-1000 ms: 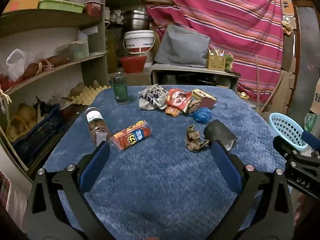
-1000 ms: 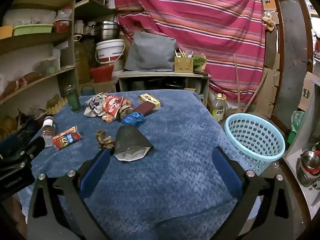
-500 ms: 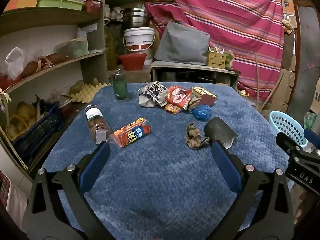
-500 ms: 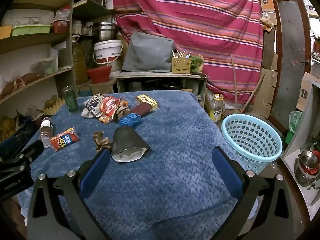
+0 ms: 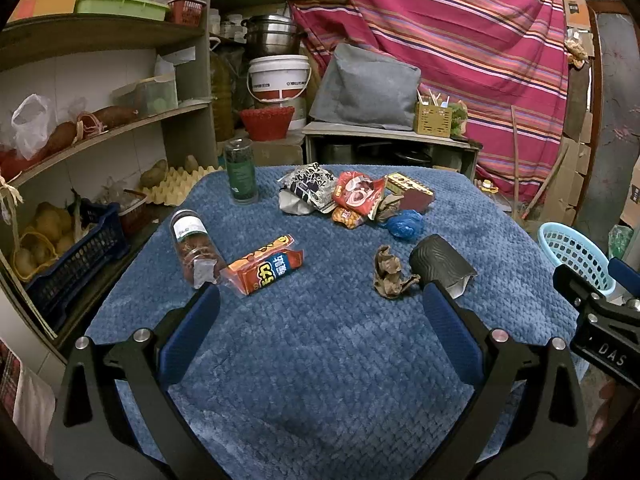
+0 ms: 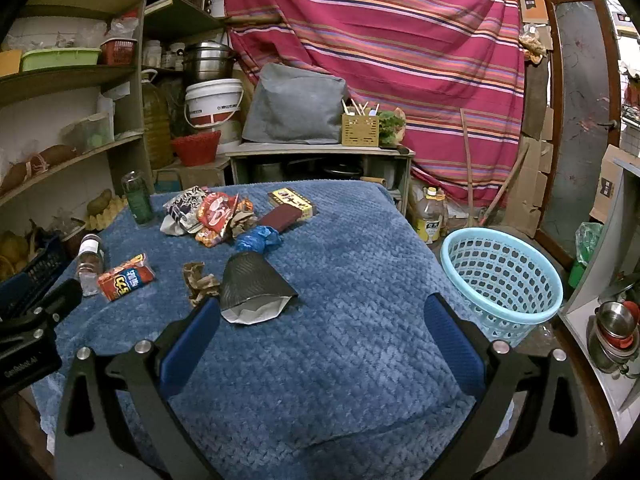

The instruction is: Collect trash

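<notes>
Trash lies on a blue cloth-covered table [image 5: 320, 360]: an orange snack wrapper [image 5: 266, 270], a crumpled brown paper [image 5: 388, 272], a black pouch [image 5: 440, 264] [image 6: 254, 286], a blue crumpled bag [image 5: 404, 224] and a pile of wrappers [image 5: 340, 196] at the far side. A light blue basket [image 6: 502, 280] stands on the floor right of the table. My left gripper [image 5: 320, 308] is open and empty above the near table. My right gripper [image 6: 320, 316] is open and empty, its left finger close to the black pouch.
A lying clear bottle [image 5: 192, 248] and an upright green jar [image 5: 240, 176] are on the table's left. Shelves [image 5: 92, 128] with produce stand at left, a low cabinet [image 5: 392, 148] behind. A yellow box [image 6: 292, 202] lies at the far side.
Both grippers have shifted slightly; the views have drifted a little over the table. Nothing was taken hold of and no trash has moved.
</notes>
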### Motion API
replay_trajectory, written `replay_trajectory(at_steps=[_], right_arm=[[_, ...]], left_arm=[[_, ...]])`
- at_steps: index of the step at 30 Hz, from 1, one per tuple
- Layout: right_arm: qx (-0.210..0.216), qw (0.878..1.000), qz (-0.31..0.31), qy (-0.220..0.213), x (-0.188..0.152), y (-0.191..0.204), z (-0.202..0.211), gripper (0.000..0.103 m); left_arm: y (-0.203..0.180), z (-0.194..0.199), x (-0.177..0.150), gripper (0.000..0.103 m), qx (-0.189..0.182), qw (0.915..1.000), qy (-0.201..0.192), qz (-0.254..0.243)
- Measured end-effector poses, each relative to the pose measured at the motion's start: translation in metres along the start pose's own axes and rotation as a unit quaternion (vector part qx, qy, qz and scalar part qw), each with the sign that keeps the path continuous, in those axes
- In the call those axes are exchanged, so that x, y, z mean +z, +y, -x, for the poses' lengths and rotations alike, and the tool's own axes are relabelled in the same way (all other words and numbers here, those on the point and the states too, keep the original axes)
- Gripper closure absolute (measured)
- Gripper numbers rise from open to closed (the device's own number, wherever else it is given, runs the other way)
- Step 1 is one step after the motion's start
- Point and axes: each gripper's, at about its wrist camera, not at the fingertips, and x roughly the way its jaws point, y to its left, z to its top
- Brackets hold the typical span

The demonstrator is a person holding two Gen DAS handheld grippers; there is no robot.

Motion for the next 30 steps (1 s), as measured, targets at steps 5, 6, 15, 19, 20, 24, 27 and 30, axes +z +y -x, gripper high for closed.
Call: replay_trajectory(at_steps=[5, 6, 15, 19, 20, 24, 27, 30], right_arm=[[-0.001, 1.000, 0.001, 0.000, 0.0003, 0.0003, -0.0004, 0.004], [-0.001, 1.000, 0.001, 0.000, 0.0003, 0.0002, -0.0006, 0.004], [-0.001, 1.000, 0.000, 0.000, -0.0013, -0.0007, 0.0003, 0.004], [-0.001, 1.000, 0.001, 0.001, -0.0017, -0.0016, -0.0016, 0.004], [0.000, 1.000, 0.000, 0.001, -0.0015, -0.0015, -0.0007, 0.004], [-0.001, 1.000, 0.000, 0.001, -0.0023, -0.0026, -0.0006, 0.004], [-0.001, 1.000, -0.001, 0.002, -0.0023, -0.0027, -0.0012, 0.004], [-0.001, 1.000, -0.001, 0.002, -0.0026, -0.0041, -0.0014, 0.004]], left_arm=[[0.0012, -0.0037, 0.0060, 0.005, -0.002, 1.0000, 0.004, 0.001], [0.0013, -0.0040, 0.0055, 0.005, -0.002, 1.0000, 0.003, 0.000], [0.0019, -0.0027, 0.0074, 0.005, -0.002, 1.0000, 0.005, 0.002], [0.0014, -0.0026, 0.0069, 0.005, -0.002, 1.0000, 0.004, 0.002], [0.0019, -0.0026, 0.0066, 0.005, -0.002, 1.0000, 0.004, 0.002], [0.0011, -0.0025, 0.0069, 0.005, -0.002, 1.0000, 0.004, 0.001], [0.0028, -0.0029, 0.0062, 0.005, -0.002, 1.0000, 0.005, 0.001], [0.0053, -0.0028, 0.0058, 0.005, -0.002, 1.0000, 0.003, 0.000]])
